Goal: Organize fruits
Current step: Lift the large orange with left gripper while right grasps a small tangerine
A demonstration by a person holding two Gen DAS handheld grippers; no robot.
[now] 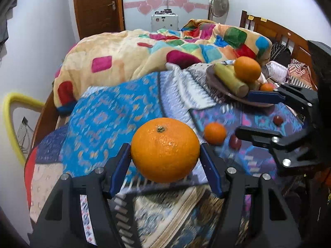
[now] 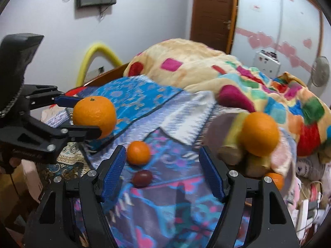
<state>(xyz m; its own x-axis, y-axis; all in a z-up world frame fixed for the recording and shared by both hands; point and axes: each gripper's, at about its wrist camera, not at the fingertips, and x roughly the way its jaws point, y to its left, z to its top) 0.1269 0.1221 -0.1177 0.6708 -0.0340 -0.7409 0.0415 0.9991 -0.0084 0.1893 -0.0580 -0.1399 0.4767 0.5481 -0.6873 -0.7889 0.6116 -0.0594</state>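
The left gripper clamps a large orange, stem up, above the bed's near edge. Right of it, the right gripper stands wide, empty, over a small orange and dark fruit; the plate lies farther right.

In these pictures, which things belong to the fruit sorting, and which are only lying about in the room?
Belong to the job:
large orange held in the left gripper
small orange and dark red fruit on the bedspread
plate of fruit
right gripper, holding nothing

Only lying about:
patchwork blanket
fan
door
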